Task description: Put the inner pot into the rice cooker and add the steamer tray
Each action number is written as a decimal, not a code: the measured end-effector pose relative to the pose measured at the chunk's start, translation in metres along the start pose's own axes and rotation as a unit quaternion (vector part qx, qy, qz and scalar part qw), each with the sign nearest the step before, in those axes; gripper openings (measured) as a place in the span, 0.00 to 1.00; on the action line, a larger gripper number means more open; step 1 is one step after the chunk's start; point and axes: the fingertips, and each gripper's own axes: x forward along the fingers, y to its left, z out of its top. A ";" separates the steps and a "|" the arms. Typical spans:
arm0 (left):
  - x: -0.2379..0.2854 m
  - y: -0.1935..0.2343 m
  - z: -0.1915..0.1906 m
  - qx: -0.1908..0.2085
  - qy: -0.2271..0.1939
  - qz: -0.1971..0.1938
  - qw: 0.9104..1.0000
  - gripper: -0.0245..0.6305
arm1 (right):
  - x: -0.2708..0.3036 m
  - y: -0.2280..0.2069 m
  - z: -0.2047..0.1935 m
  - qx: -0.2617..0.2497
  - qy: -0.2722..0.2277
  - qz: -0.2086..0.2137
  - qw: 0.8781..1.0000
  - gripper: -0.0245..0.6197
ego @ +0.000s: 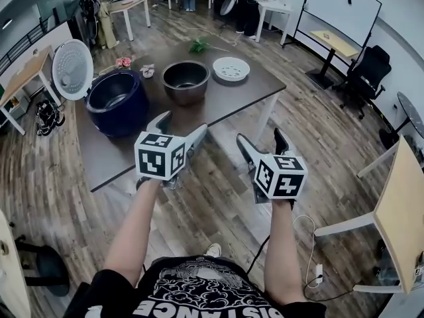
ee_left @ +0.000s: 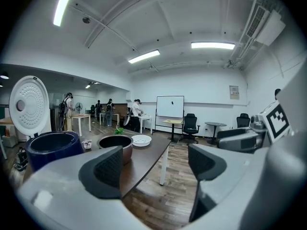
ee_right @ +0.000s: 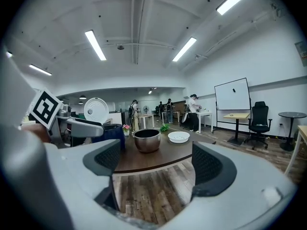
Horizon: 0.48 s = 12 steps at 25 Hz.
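Nearest, the left tool (ego: 180, 124) and right tool (ego: 260, 136) hung before the worktop (ego: 126, 158), each with jaws wide apart and empty. Beyond them the open rice cooker (ego: 118, 103) sat at ten o'clock, the inner pot (ego: 185, 81) at twelve, and the steamer tray (ego: 231, 68) at one, farthest.

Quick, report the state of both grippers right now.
Left gripper: open, nothing between its jaws.
Right gripper: open, nothing between its jaws.
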 end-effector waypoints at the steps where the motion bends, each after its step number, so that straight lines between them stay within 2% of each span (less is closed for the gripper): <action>1: 0.003 -0.001 0.001 -0.004 0.000 0.002 1.000 0.69 | 0.001 -0.004 0.001 0.001 0.000 0.002 1.000 0.74; 12: 0.016 0.012 0.008 -0.011 -0.005 0.041 0.999 0.70 | 0.026 -0.024 0.007 0.002 -0.001 0.033 0.999 0.75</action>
